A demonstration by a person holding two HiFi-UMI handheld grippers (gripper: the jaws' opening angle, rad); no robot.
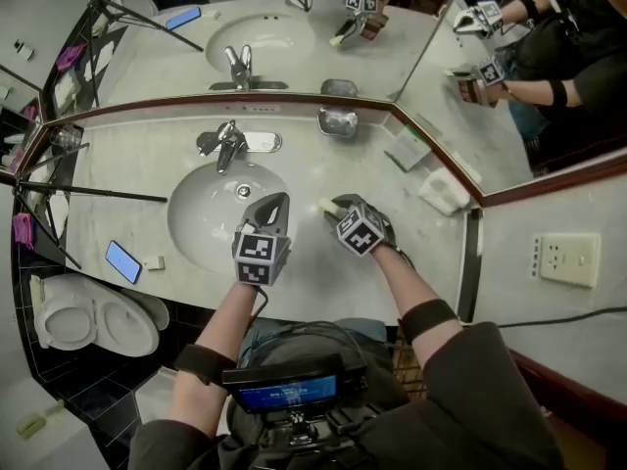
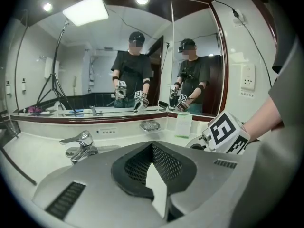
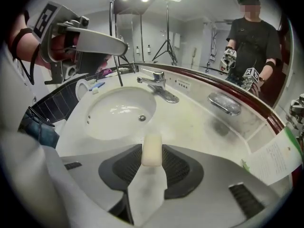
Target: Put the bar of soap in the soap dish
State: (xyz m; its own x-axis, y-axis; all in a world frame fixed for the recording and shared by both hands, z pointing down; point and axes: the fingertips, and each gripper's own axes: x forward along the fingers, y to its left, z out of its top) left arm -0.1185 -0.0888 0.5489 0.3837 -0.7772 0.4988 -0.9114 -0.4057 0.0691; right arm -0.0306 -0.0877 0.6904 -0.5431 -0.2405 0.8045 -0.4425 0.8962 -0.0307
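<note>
A cream bar of soap [image 3: 152,149] is pinched end-on between the pads of my right gripper [image 1: 333,207], which is shut on it and tilted down over the counter just right of the sink basin [image 1: 201,225]. In the head view the soap [image 1: 325,205] shows as a pale tip ahead of the jaws. The metal soap dish [image 1: 337,122] sits apart at the back of the counter by the mirror, also visible as the soap dish [image 3: 224,102] and the soap dish [image 2: 150,125]. My left gripper [image 1: 277,204] is shut and holds nothing, hovering over the basin's right rim.
A chrome faucet [image 1: 227,143] stands behind the basin. A folded card [image 1: 407,150] and a white object [image 1: 443,191] lie at the counter's right back. A blue phone [image 1: 122,260] lies at the front left, tripod legs [image 1: 93,192] cross the left side, and a toilet [image 1: 73,316] is below.
</note>
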